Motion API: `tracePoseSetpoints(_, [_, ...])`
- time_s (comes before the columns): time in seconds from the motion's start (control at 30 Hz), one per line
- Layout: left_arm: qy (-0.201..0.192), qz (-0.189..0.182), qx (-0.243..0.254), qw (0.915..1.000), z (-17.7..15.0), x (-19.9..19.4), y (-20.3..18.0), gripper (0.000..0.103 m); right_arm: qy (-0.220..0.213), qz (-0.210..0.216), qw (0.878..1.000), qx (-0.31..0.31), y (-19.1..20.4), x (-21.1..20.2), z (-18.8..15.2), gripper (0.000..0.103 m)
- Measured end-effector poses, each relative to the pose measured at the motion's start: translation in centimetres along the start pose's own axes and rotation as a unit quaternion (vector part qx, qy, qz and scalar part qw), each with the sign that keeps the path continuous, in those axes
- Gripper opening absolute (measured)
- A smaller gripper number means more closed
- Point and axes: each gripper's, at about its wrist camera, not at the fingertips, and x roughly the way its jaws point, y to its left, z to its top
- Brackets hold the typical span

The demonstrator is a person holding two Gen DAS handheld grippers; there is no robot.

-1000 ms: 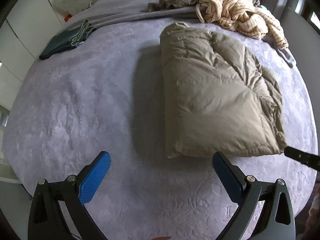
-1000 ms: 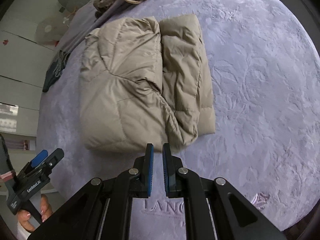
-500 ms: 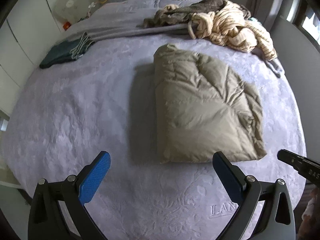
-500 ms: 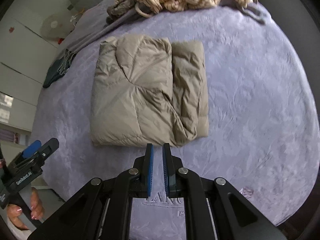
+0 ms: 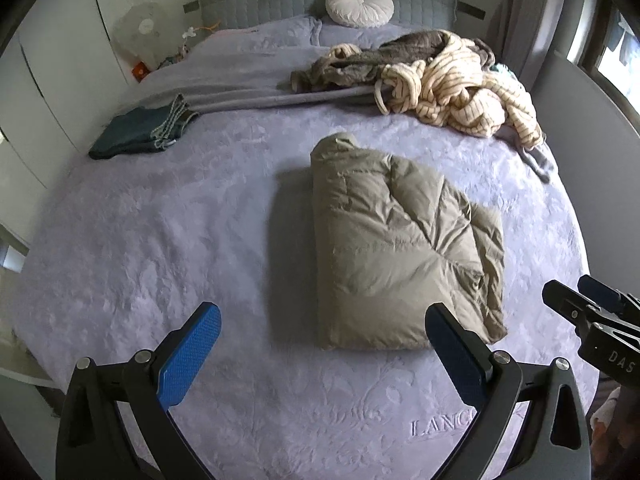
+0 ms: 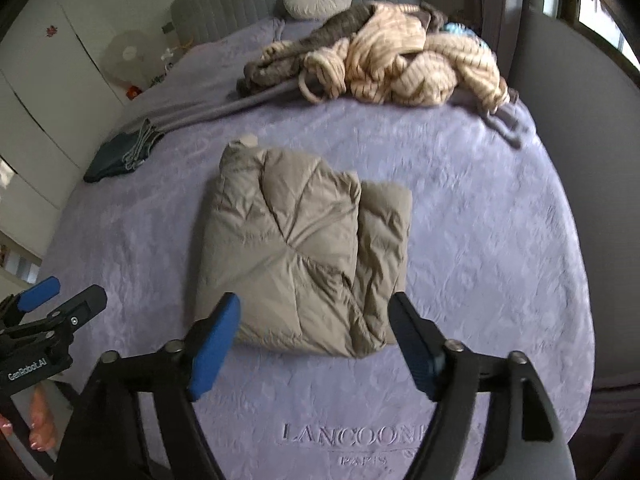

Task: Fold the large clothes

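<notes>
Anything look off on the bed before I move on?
The khaki puffer jacket is folded but uneven, one flap bulging along its right edge. Behind it, a striped cream garment lies heaped, unfolded. Both grippers are open, holding nothing.

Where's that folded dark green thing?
The green garment lies at the bed's far left edge in both views, left of the tan jacket, near the fan.

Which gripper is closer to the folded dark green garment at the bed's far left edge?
Left. The left gripper hangs open on the dark green garment's side; the right gripper, also open, sits beyond the folded jacket, farther away.
</notes>
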Motion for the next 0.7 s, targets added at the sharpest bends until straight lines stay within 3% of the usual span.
tracePoseSetpoints(0.2, [-0.009, 0.001, -0.003, 1.0, 0.1, -0.6, -0.2, 0.102, -0.014, -0.016, 1.0, 0.001, 0.3, -1.4, 0.7, 0.089])
tracePoseSetpoints(0.3, [-0.012, 0.006, -0.003, 0.9999, 0.1, -0.7, -0.3, 0.102, -0.018, -0.028, 0.999, 0.001, 0.4, -2.0, 0.9, 0.103])
tracePoseSetpoints(0.7, [-0.02, 0.013, -0.003, 0.9997, 0.4, -1.2, -0.4, 0.102, -0.034, -0.044, 0.998, 0.005, 0.7, -3.0, 1.3, 0.103])
